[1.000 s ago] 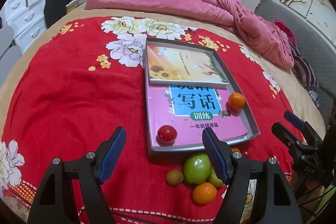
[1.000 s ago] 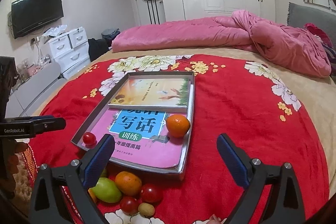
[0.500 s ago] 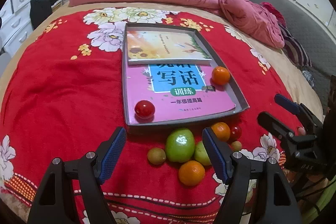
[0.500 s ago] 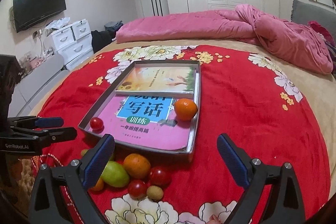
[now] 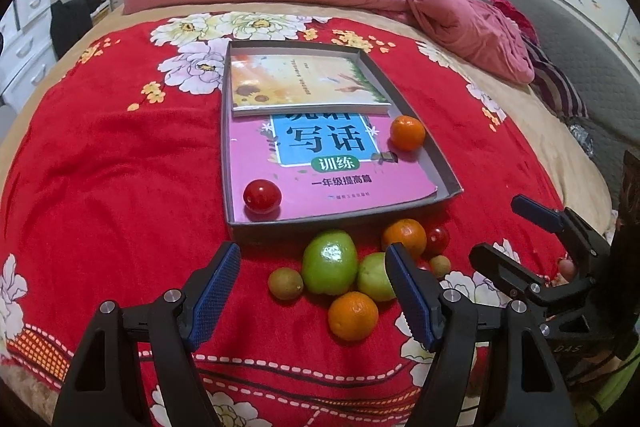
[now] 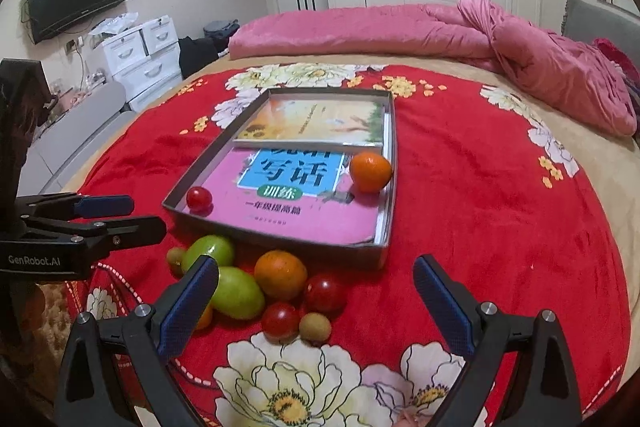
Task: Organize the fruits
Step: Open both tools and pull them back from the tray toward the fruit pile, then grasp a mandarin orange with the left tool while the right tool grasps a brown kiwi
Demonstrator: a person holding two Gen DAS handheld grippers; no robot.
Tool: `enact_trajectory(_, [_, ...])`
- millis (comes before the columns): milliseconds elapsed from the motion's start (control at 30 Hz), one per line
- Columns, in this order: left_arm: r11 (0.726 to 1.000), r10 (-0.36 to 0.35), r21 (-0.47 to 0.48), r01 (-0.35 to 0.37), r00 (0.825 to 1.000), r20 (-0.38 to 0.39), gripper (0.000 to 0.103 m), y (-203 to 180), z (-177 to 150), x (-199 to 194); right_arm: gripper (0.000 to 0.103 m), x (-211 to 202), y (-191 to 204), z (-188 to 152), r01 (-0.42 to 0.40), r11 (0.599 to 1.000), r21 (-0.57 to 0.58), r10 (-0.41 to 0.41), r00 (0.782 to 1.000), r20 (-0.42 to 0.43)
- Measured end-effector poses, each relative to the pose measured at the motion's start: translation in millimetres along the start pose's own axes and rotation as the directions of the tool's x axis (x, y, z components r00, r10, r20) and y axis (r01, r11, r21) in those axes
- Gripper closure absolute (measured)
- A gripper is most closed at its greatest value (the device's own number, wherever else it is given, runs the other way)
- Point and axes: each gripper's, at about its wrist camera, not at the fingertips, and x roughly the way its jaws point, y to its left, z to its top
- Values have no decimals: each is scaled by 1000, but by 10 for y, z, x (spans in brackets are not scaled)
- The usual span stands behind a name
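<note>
Several fruits [image 5: 344,275] lie heaped on the red blanket [image 5: 112,179] just at the tray's [image 5: 444,171] six o'clock edge. Two more sit inside the tray, on the pink book [image 5: 320,163]: a tomato [image 5: 262,196] at seven o'clock and an orange [image 5: 407,133] at three. Above the heap, the left gripper [image 5: 310,291] stands wide open, holding nothing; the right gripper [image 6: 316,301] likewise gapes empty. The book's cover reads "写话 训练"; "GenRobot.AI" is printed on the left gripper's body.
</note>
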Motion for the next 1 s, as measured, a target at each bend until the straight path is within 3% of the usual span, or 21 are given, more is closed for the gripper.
enact_trajectory(400, [1000,-13,14,13,999,-35,27,-38,-123,-2,4,1,-80,-106,35,998,50,-32,997,-65])
enact_trajectory(1000, [998,-35,42,39,994,-100,27,-130,-286,78,4,32,-56,-225,47,998,37,-41,991,-131])
